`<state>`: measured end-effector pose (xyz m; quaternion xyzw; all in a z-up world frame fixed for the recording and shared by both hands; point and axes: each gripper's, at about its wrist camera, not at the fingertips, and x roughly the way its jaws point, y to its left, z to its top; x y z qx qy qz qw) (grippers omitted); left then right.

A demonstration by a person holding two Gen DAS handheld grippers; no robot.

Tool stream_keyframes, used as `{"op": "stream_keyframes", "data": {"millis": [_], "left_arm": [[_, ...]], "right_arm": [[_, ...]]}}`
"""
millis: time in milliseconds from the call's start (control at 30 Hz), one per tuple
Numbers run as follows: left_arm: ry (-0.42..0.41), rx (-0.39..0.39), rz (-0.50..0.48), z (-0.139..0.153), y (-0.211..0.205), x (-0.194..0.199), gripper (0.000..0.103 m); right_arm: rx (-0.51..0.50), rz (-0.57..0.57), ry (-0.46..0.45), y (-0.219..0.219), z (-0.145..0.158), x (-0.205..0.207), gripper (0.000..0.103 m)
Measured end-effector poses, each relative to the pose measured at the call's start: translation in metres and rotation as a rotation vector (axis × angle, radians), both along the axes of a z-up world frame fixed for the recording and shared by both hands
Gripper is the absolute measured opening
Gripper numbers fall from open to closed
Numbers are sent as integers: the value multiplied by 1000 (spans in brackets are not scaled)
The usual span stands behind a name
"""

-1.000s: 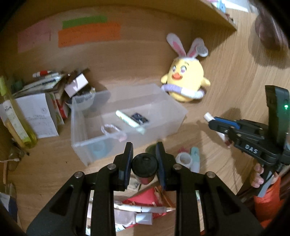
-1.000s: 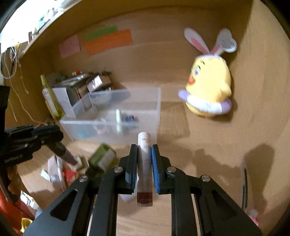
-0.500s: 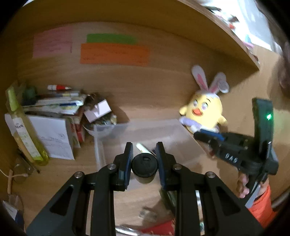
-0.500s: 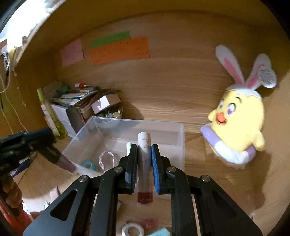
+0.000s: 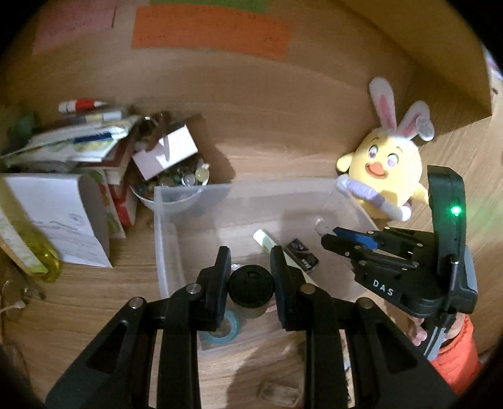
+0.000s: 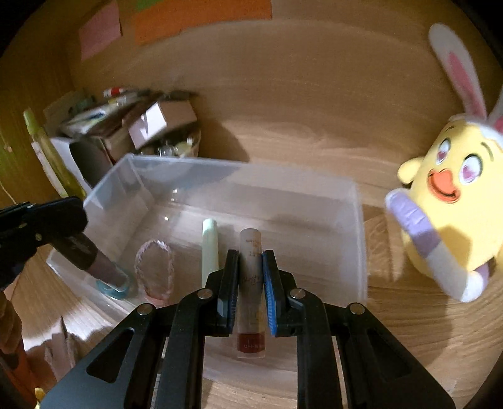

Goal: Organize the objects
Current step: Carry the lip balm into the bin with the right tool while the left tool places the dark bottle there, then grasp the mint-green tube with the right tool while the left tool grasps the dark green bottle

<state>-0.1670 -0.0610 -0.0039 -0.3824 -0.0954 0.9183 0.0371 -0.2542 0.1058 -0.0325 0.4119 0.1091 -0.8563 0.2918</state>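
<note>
A clear plastic bin (image 5: 163, 239) (image 6: 358, 239) stands on the wooden desk. My left gripper (image 5: 250, 267) is shut on a small bottle with a black cap (image 5: 251, 284), held over the bin's near left part. My right gripper (image 6: 250, 273) is shut on a white tube with a dark red end (image 6: 250, 283), held over the bin's near right side. In the bin lie a pale green tube (image 6: 209, 248), a pink bracelet (image 6: 154, 270), a blue tape roll (image 5: 220, 330) and a small black item (image 5: 301, 258).
A yellow chick plush with bunny ears (image 5: 385, 176) (image 6: 446, 201) stands right of the bin. A pile of boxes, papers and a bowl of beads (image 5: 176, 179) lies left behind it, with a yellow bottle (image 5: 28, 248). The wooden back wall carries coloured notes (image 5: 210, 30).
Both grippers have risen from the clutter at the desk front and moved forward over the bin, each still holding its item. The bin now fills the lower middle of both views.
</note>
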Motion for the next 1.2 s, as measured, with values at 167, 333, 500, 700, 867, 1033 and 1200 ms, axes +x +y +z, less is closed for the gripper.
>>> {"op": "stream_keyframes", "data": {"millis": [167,333,500,700,867,1033,1200], "left_arm": [[-26,-4,16,-7,-1,-7,26],[-4,-27,31,0,1,-1,54],[51,-64,20,17,9,15,65],[94,-91,-5,30,23,37,84],[86,-122,-41,23,41,54,85],[20,-131,-96,-2,57,63,85],[-85,-117,-123,-33,64,57,85]], "right_arm": [[22,17,-21,-6,-10,-1,14],[40,13,-11,-8,-5,2,15],[11,1,38,8,17,17,31],[-39,-35,96,39,43,41,51],[-68,-84,128,71,47,65,55],[-65,-128,82,94,27,81,55],[-26,-163,27,105,-4,92,55]]}}
